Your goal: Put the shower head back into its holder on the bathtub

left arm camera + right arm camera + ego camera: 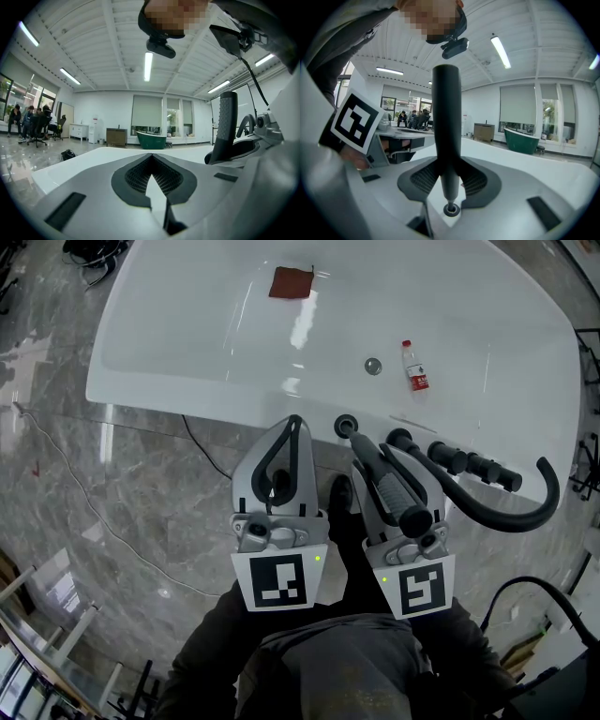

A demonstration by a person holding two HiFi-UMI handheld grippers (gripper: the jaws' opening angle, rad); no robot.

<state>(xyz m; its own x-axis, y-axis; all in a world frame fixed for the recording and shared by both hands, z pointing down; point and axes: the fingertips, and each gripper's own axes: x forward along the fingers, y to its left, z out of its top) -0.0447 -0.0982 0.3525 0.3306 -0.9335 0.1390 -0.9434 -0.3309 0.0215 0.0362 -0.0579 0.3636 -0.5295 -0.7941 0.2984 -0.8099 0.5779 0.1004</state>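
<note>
The black shower head (389, 486) is a long ribbed handle, and my right gripper (373, 454) is shut on it. Its narrow lower end meets the round black holder (346, 424) on the white bathtub's rim (234, 399). In the right gripper view the shower head (447, 122) stands upright between the jaws, its tip at the holder ring (451, 209); how deep it sits I cannot tell. My left gripper (295, 421) hangs shut and empty beside it, over the rim's near edge. In the left gripper view the shower head (226, 125) shows at the right, beyond the left gripper (152, 158).
Black tap knobs (469, 463) and a curved black pipe (525, 514) line the rim to the right of the holder. Inside the tub lie a brown cloth (292, 282), a small bottle (416, 367) and the drain (373, 366). Cables cross the grey marble floor (112, 493).
</note>
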